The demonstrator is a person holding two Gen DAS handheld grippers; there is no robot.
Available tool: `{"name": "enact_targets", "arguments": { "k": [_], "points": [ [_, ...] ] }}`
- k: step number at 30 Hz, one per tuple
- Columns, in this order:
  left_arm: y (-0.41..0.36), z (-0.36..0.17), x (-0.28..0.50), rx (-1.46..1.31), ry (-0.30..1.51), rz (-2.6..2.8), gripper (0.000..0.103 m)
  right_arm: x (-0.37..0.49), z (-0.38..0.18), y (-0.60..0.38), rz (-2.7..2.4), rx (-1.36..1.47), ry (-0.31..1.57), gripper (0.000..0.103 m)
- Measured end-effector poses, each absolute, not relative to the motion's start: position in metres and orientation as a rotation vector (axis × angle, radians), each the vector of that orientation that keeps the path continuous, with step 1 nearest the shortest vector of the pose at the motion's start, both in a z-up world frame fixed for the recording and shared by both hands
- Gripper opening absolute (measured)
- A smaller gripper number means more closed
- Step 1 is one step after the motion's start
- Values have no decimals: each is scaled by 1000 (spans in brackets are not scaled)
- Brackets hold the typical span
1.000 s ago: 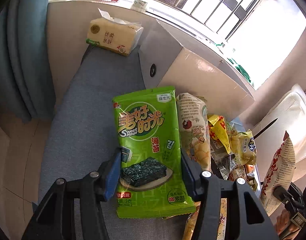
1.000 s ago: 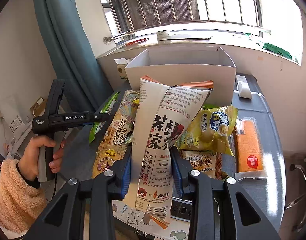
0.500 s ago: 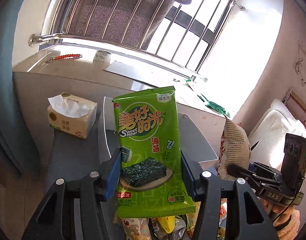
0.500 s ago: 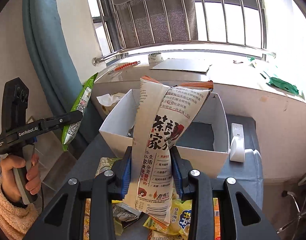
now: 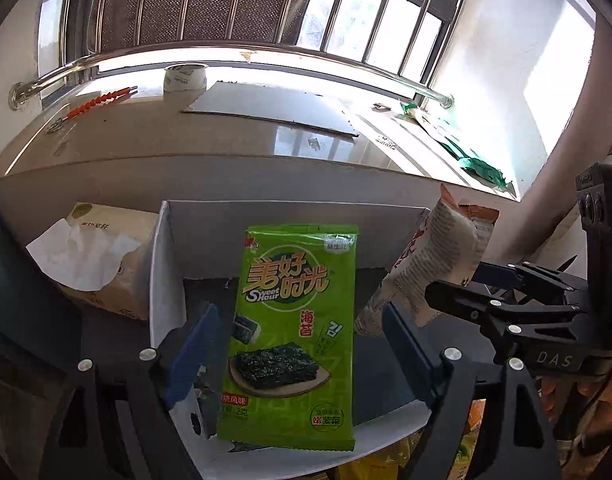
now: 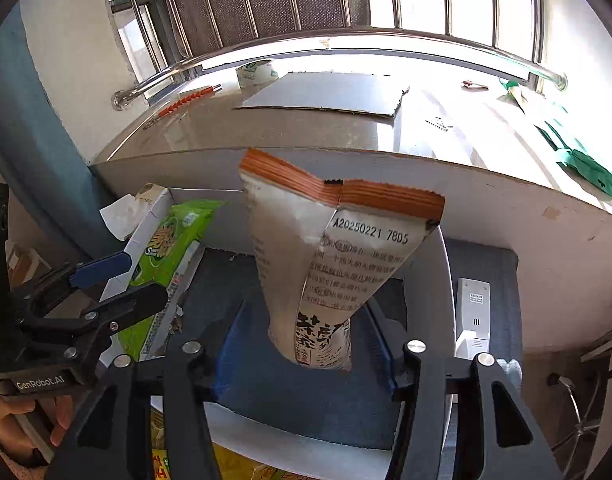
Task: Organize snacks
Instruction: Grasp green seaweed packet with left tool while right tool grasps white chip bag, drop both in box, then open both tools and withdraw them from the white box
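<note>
Bright window backlight, glare, fisheye edges

The seaweed packet was glossy green plastic film with printed artwork. The white snack bag was matt film with a crimped orange seal. The box was smooth white cardboard, matt, standing on grey woven cloth. The windowsill was polished stone and reflected the light. The window bars were shiny bare metal. The sheet on the sill was flat grey cardboard with rough-cut edges. Both tools had matt black plastic frames and blue pads.
</note>
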State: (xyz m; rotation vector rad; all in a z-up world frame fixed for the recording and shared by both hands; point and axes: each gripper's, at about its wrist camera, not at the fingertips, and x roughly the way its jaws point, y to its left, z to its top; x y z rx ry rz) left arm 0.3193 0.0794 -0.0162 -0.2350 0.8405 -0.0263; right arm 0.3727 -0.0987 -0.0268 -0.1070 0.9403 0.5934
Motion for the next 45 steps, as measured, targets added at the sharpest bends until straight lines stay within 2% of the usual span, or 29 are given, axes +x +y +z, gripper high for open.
{"name": "enact_targets", "arguments": {
  "k": [1,3,13,21,29,35,40,45],
  "points": [
    [80,-17,316,-233,837,-29,103,374,-28,-103,583,-76,950,99],
    [85,-15,308,-239,818,-32,103,370,-25,-115,590,-13,907,103],
    [99,28,223,-249,591,-8,103,308,12,-159,632,16,747,103],
    [74,40,130,-217,567,-85,103,208,18,-197,724,35,666,103],
    [45,-1,44,-201,564,-84,103,109,-10,-224,656,-32,577,103],
    [28,-38,1,-214,626,-92,103,55,-44,-241,632,-64,603,103],
    [17,-59,-7,-229,666,-106,103,51,-79,-252,609,-46,700,103],
    [13,-67,-4,-253,684,-121,103,71,-89,-249,622,3,753,103]
  ]
}}
